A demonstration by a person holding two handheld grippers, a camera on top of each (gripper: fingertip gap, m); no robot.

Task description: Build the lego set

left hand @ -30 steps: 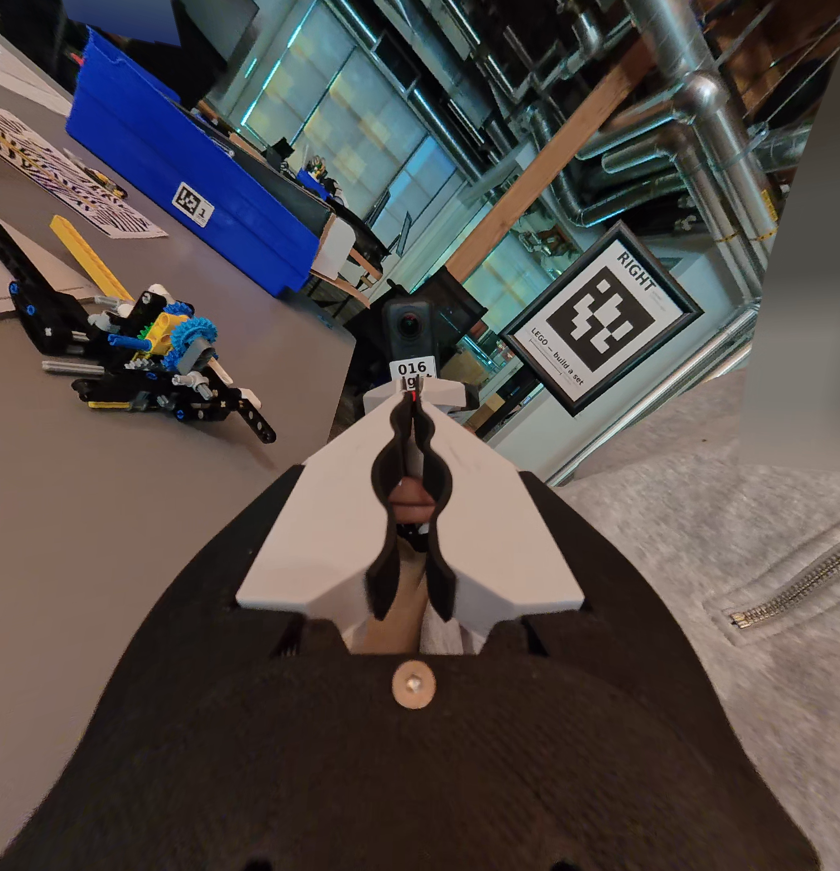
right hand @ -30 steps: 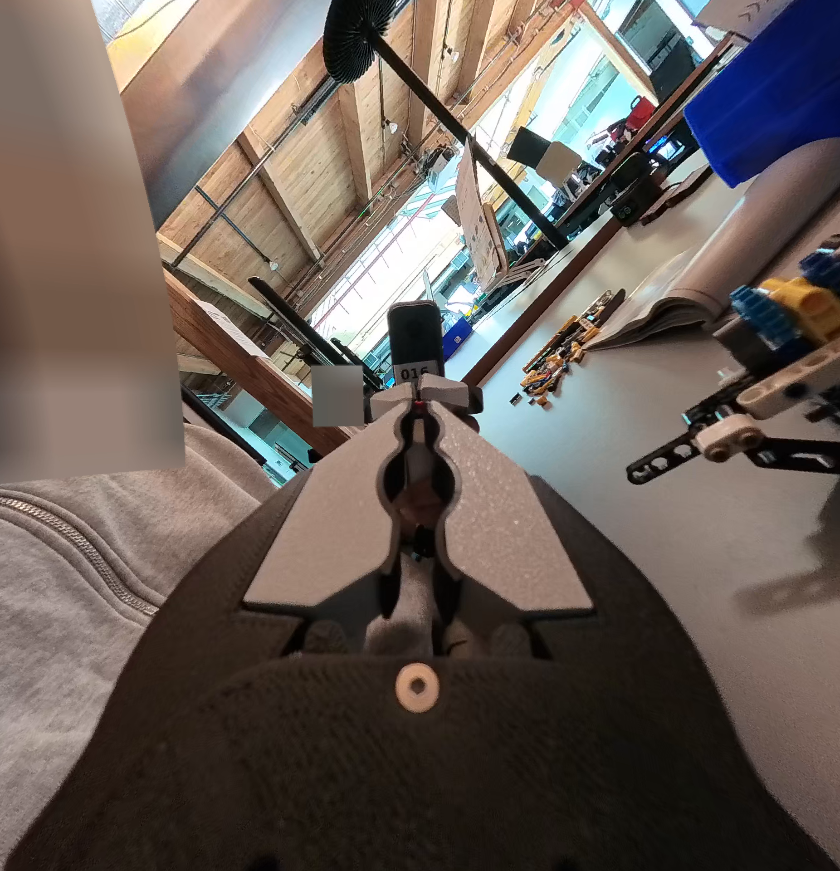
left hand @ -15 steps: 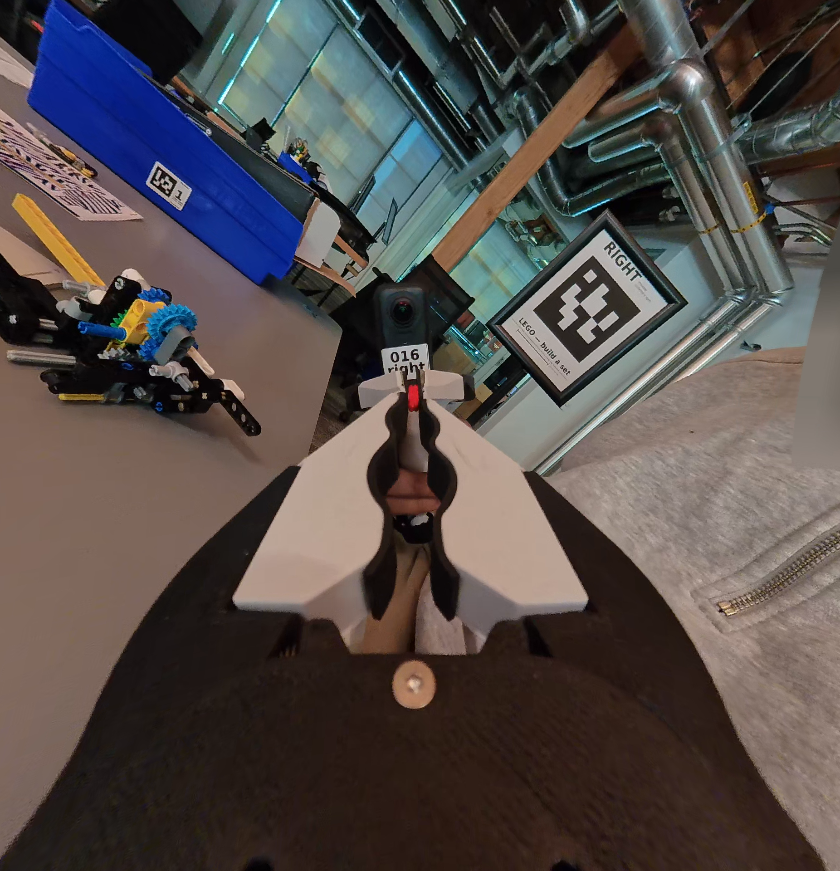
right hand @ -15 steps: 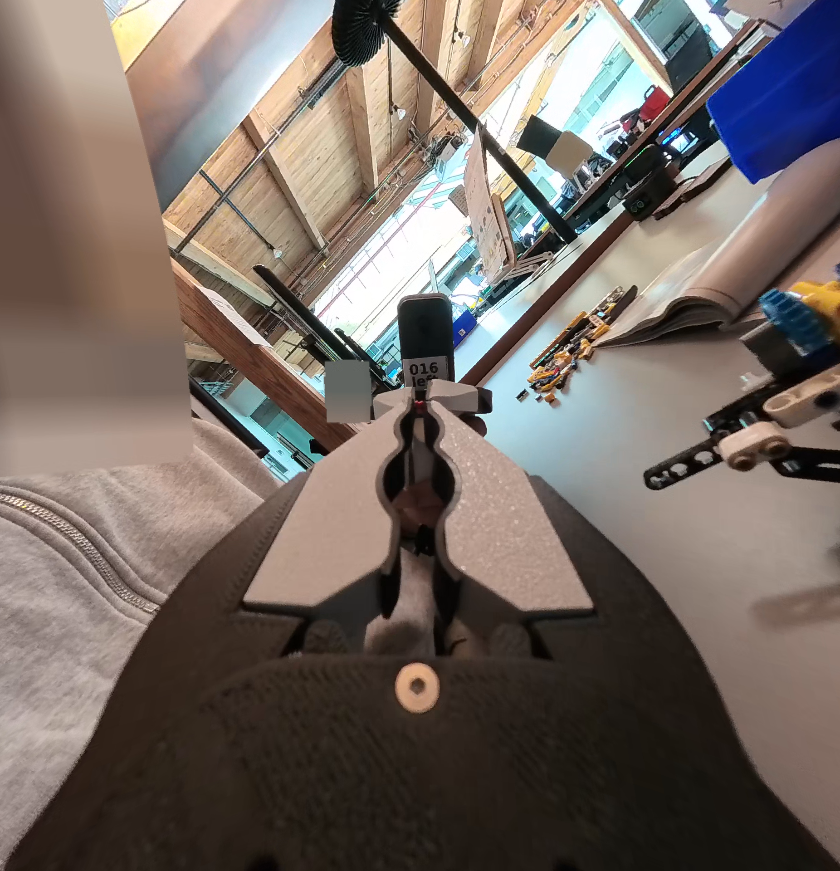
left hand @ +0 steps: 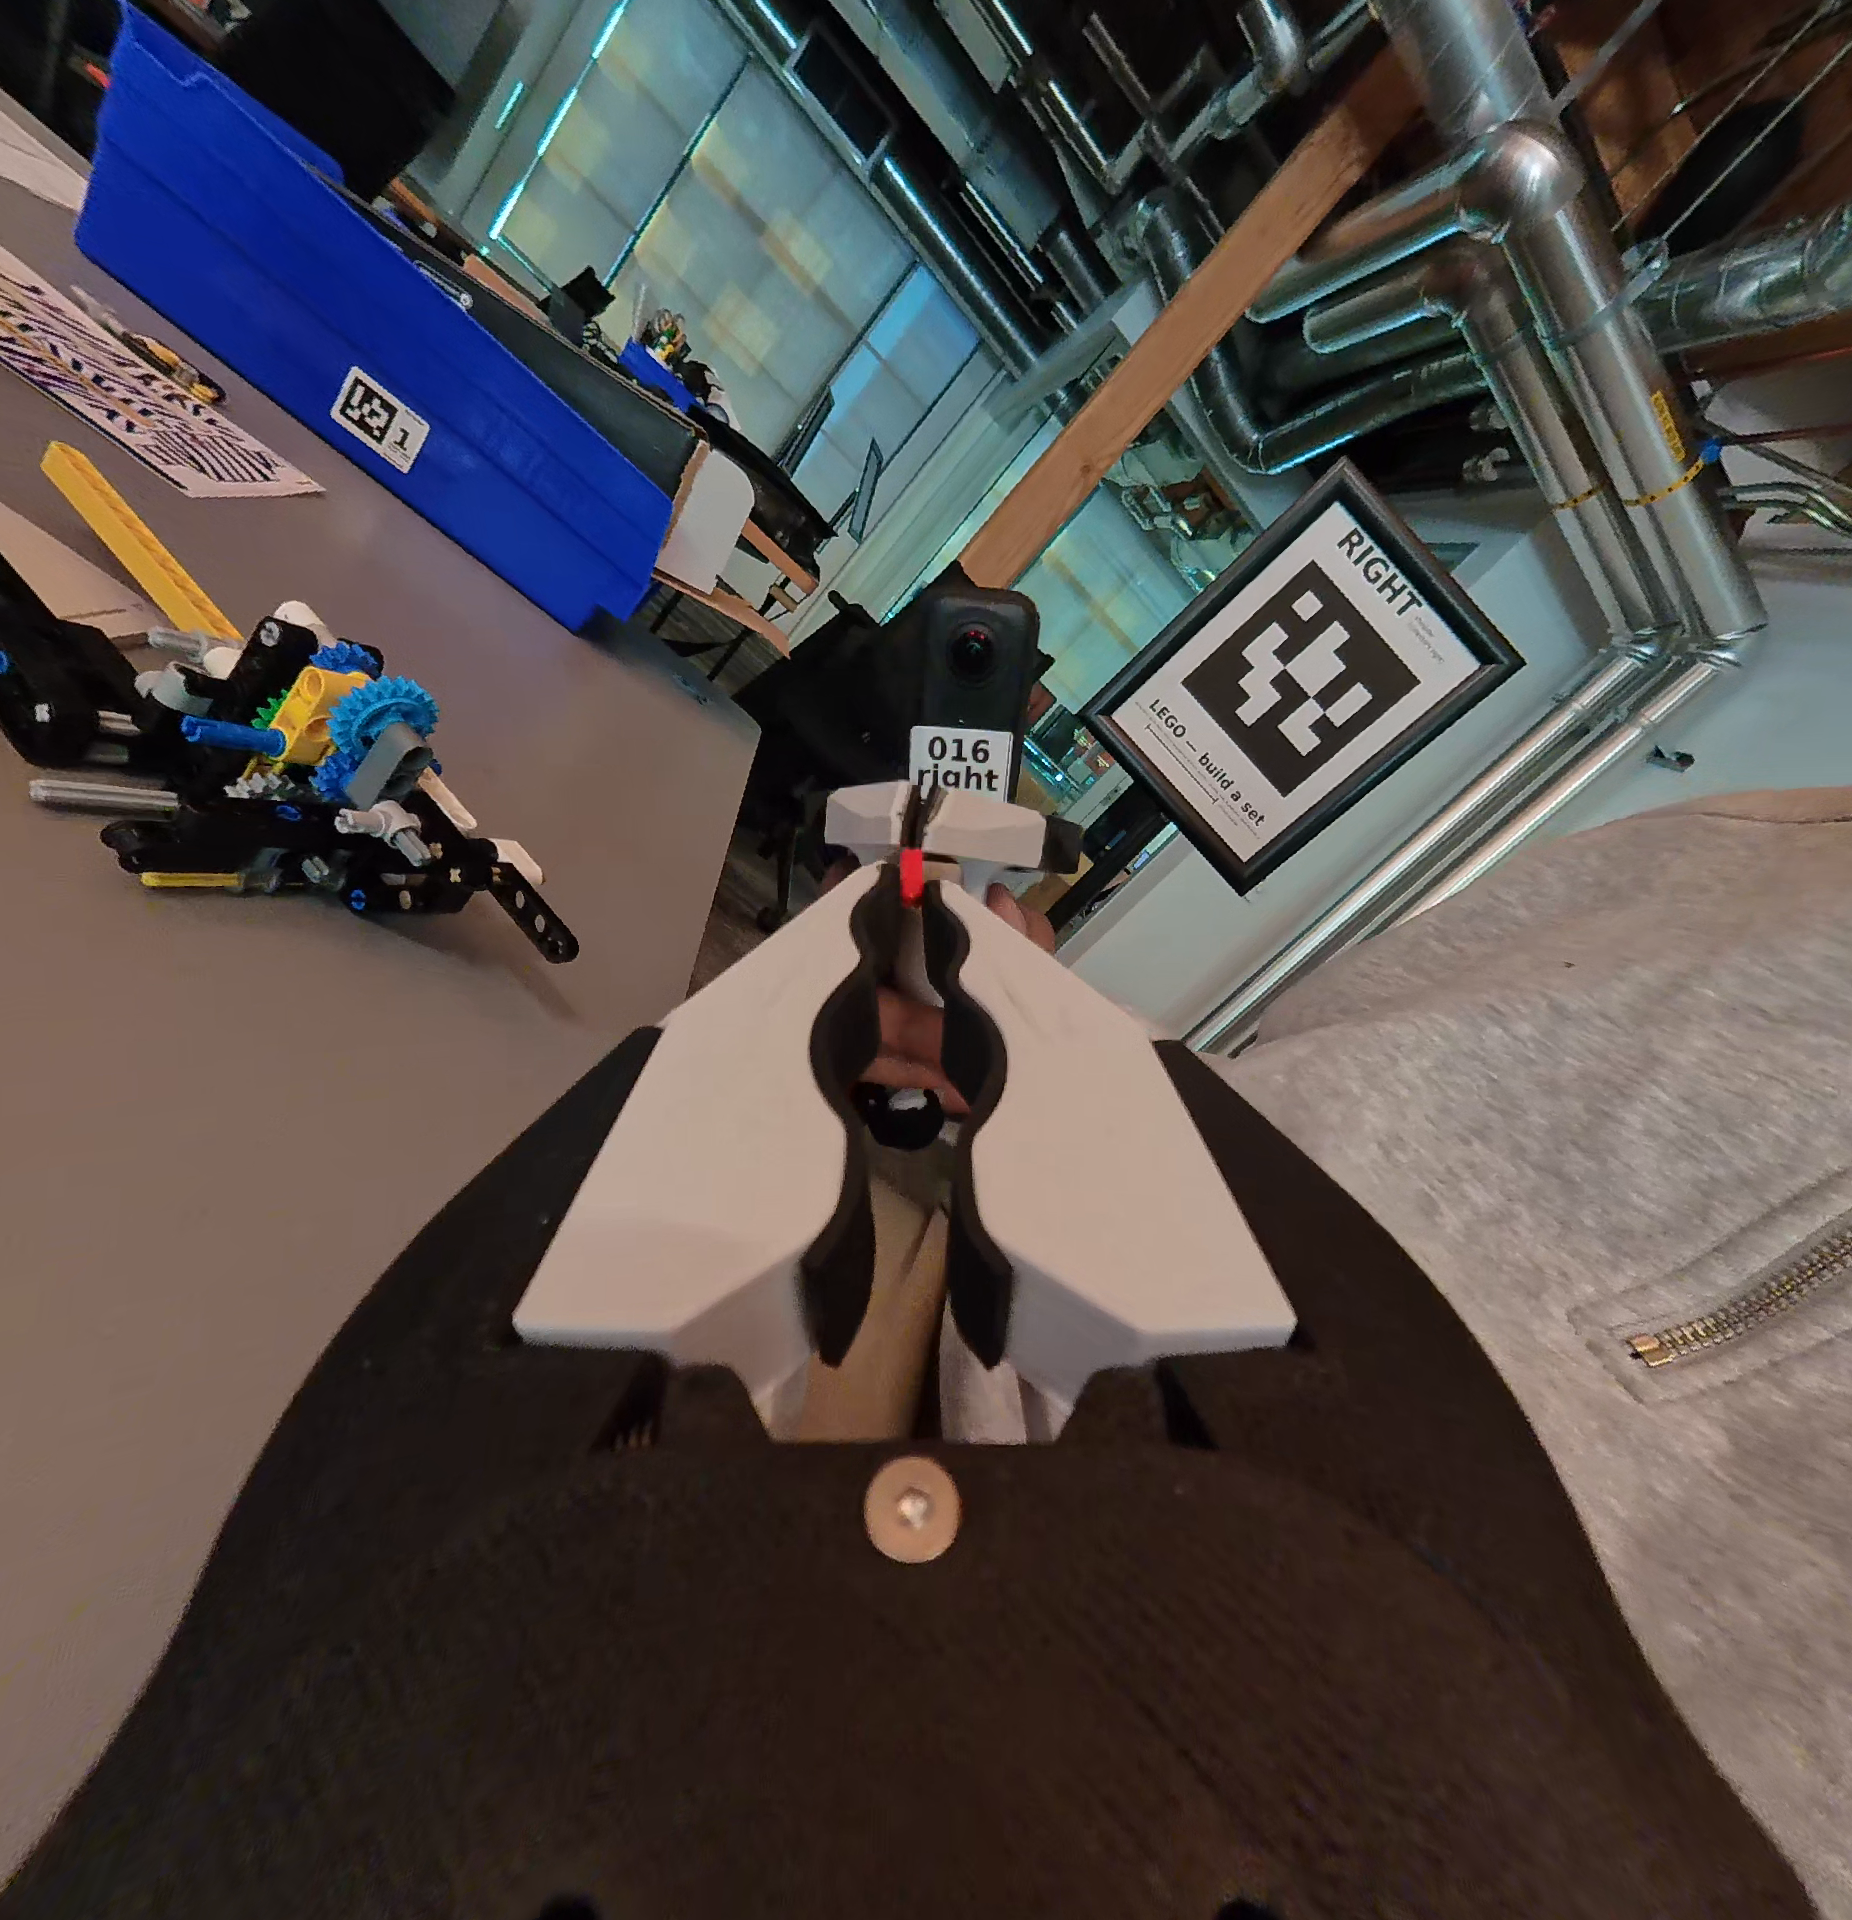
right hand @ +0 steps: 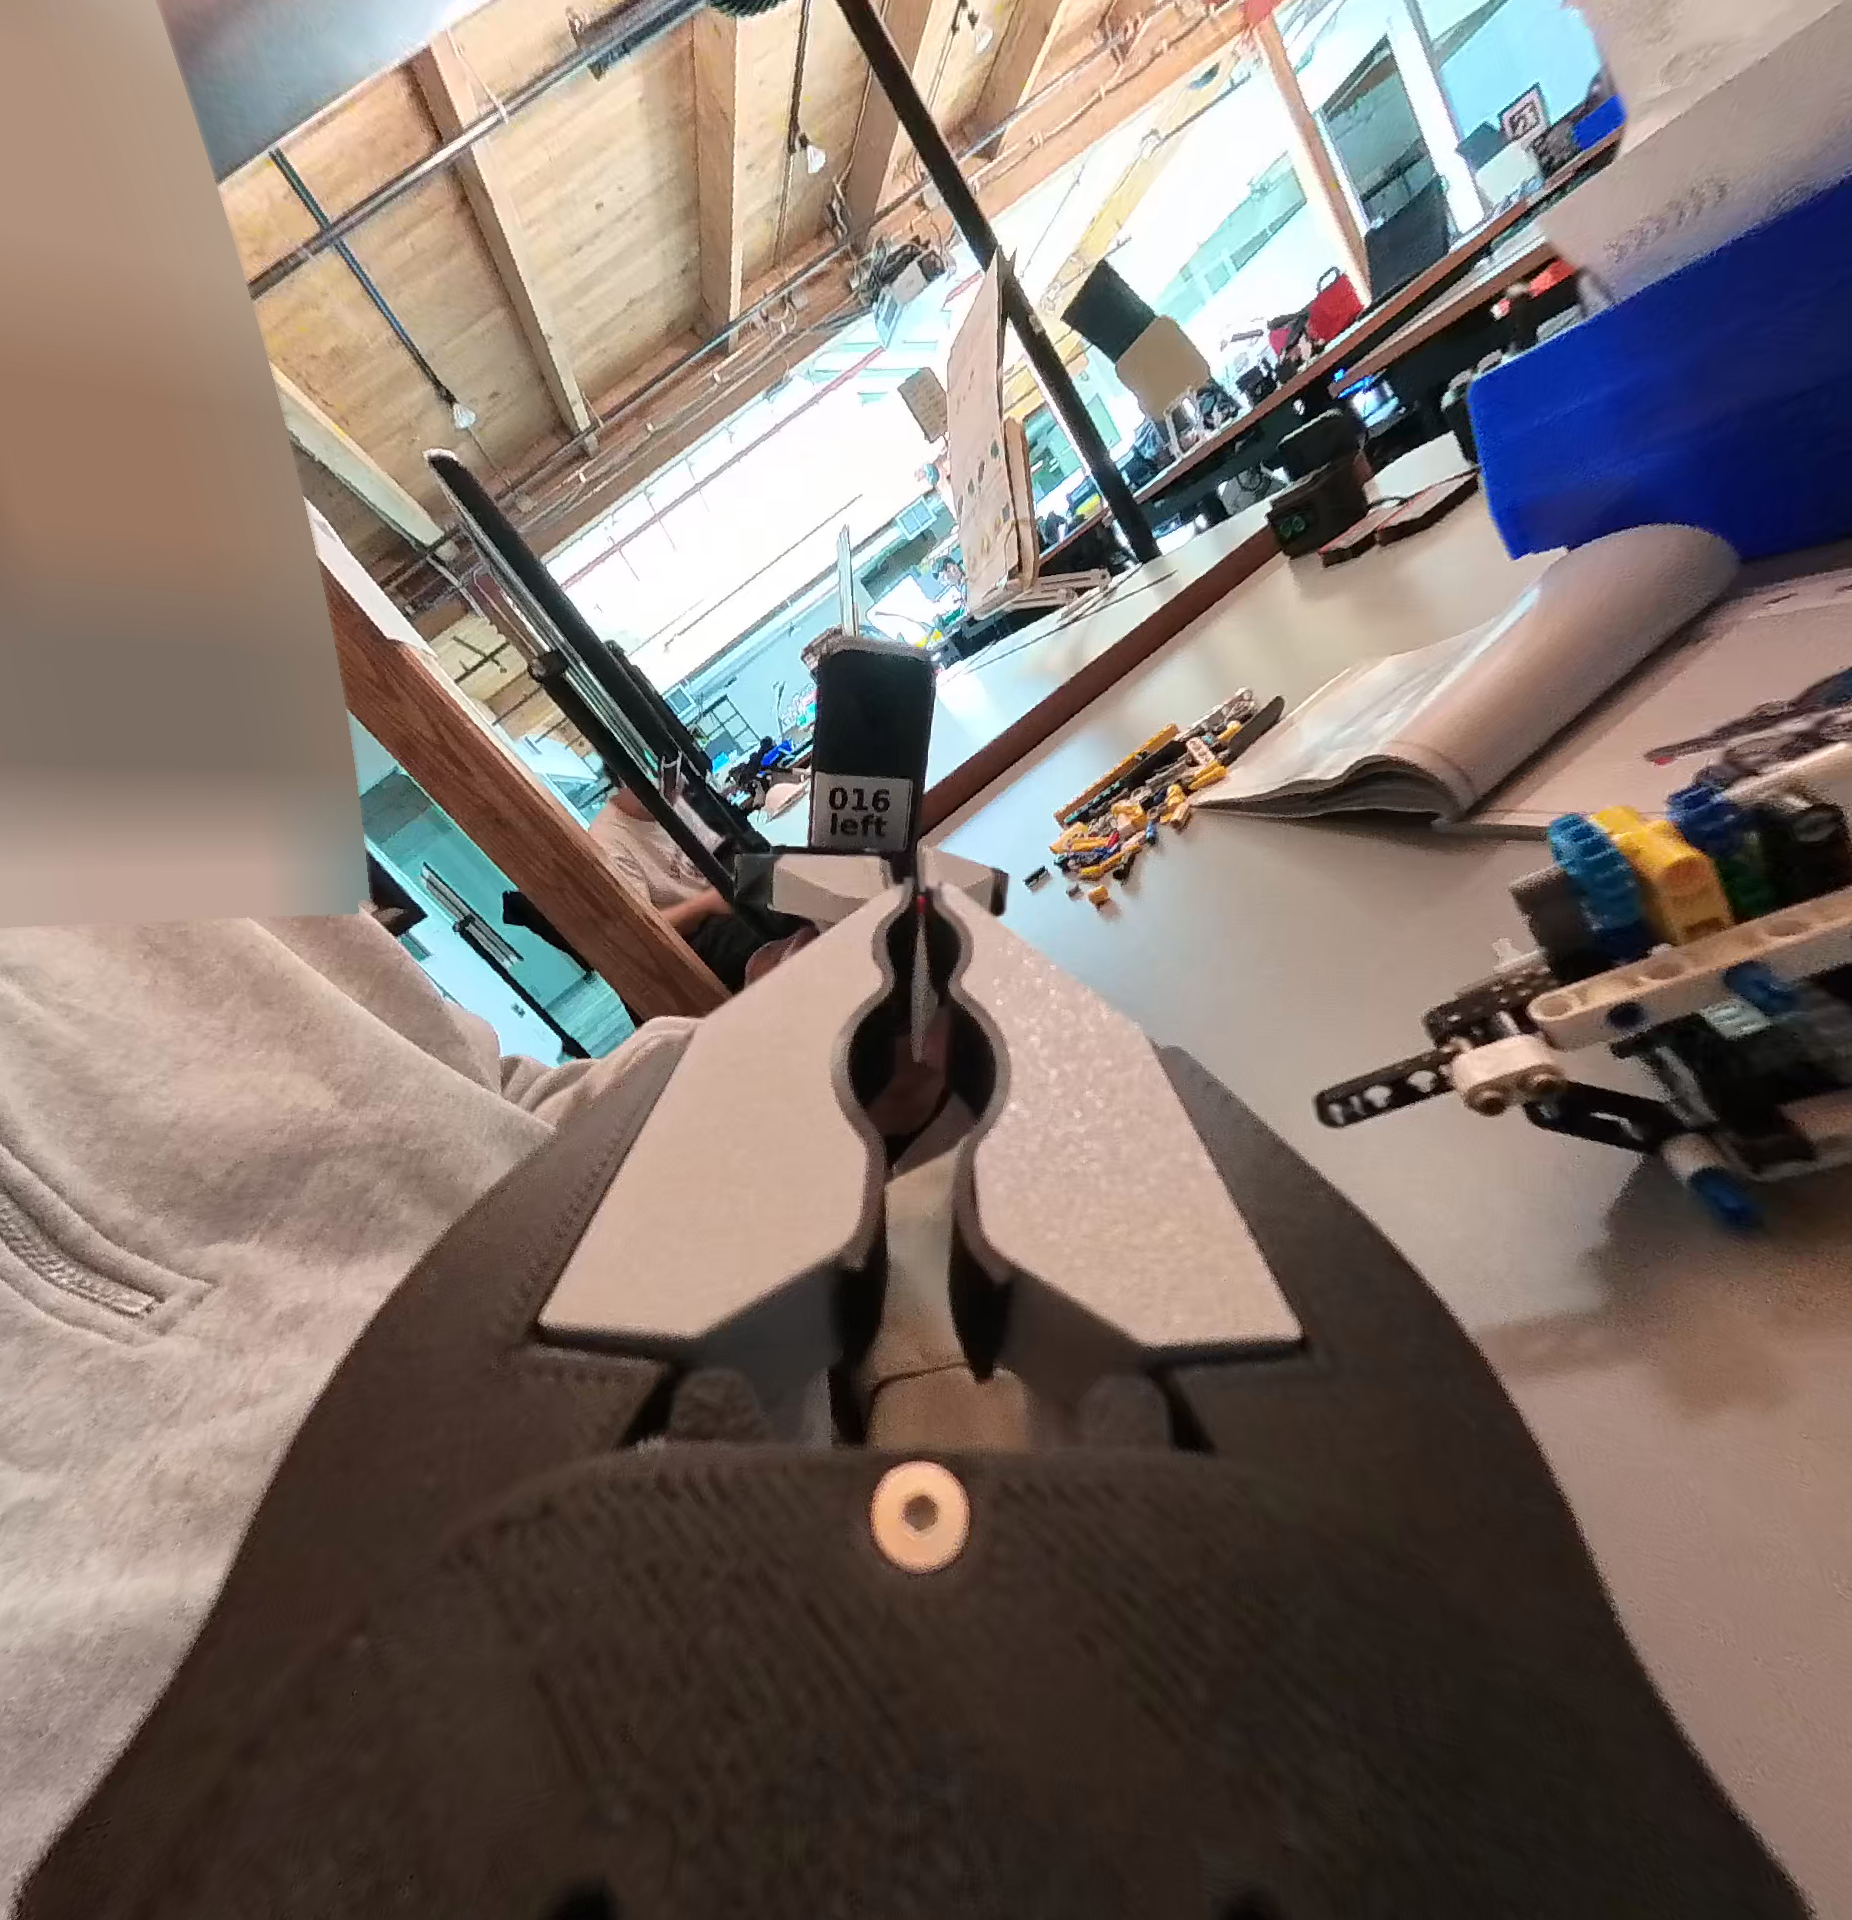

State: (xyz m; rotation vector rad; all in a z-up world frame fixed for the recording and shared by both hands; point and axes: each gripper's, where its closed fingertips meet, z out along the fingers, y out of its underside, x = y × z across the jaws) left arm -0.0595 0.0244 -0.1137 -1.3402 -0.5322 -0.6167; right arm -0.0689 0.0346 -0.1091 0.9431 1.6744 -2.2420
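A part-built lego model (left hand: 309, 790) of black beams, blue gears and a yellow block lies on the grey table (left hand: 226, 1143); it also shows in the right wrist view (right hand: 1691, 997). My left gripper (left hand: 906, 904) and right gripper (right hand: 917, 914) are held up off the table, pointing at each other tip to tip. A small red piece (left hand: 909, 878) sits between the two sets of tips, and shows as a thin sliver in the right wrist view (right hand: 920, 904). Both grippers are shut and both seem to pinch it.
A blue bin (left hand: 382, 343) stands at the back of the table. A yellow beam (left hand: 132, 540) and a sticker sheet (left hand: 101, 384) lie near the model. Loose pieces (right hand: 1140, 790) and an open booklet (right hand: 1421, 727) lie farther off. A person's grey hoodie (left hand: 1524, 1143) is close. Only a small space, under 4 cm, lies between the two pairs of fingers. It is some 20 cm from my right tips to the yellow beam (left hand: 132, 540).
More of the red piece now shows at the left gripper's tips. Both grippers have swung a little, so the model and table sit differently in each view. Both stay shut.
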